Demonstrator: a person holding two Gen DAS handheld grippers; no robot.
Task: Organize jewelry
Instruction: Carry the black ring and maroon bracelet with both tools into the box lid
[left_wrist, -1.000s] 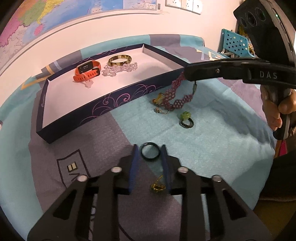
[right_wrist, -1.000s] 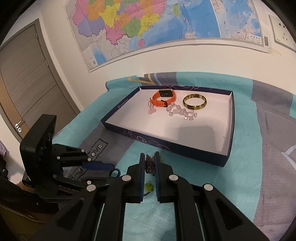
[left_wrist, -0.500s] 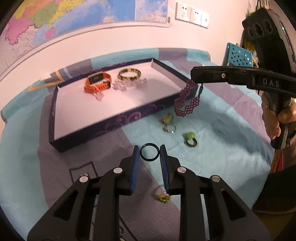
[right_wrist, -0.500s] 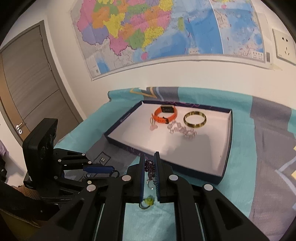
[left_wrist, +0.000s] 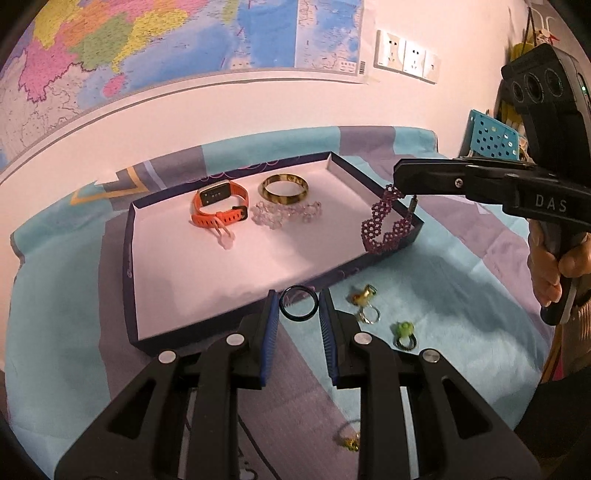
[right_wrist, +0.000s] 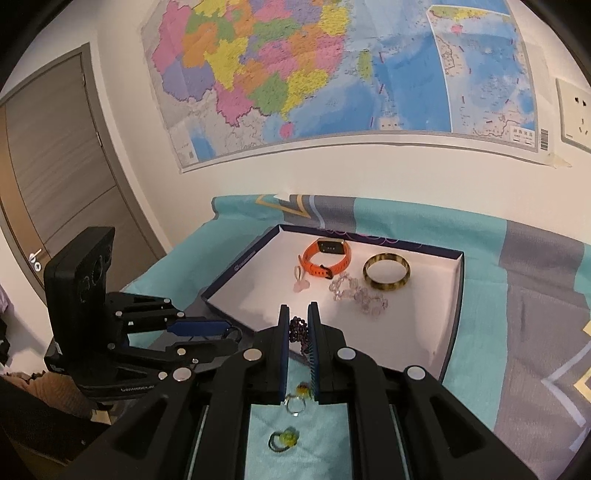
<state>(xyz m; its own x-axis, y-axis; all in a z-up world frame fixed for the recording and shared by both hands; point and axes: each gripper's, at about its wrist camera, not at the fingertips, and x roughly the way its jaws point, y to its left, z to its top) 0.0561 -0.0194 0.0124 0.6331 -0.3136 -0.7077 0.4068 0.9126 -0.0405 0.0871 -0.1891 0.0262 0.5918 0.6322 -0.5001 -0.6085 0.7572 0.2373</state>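
Note:
My left gripper (left_wrist: 298, 308) is shut on a thin black ring (left_wrist: 298, 303), held above the near rim of the shallow dark-blue box (left_wrist: 129, 258). My right gripper (right_wrist: 298, 321) is shut on a purple beaded bracelet (left_wrist: 382, 225), which dangles over the box's right corner. In the right wrist view the bracelet (right_wrist: 297, 330) shows between the pads, and the left gripper (right_wrist: 225, 328) sits at the left. Inside the box lie an orange smart band (left_wrist: 218, 206), a gold bangle (left_wrist: 284, 189) and a clear crystal bracelet (left_wrist: 286, 214).
On the teal and grey bedspread lie a gold ring (left_wrist: 364, 301), a silver ring (left_wrist: 369, 315), a green-stone ring (left_wrist: 404, 332) and a small gold piece (left_wrist: 349, 441). A hand (left_wrist: 554, 258) grips the right tool. A map hangs on the wall behind.
Both grippers have risen and moved toward the box. The black ring now hangs at the box's near rim, and the purple bracelet has lifted off the bedspread to over the box's right corner.

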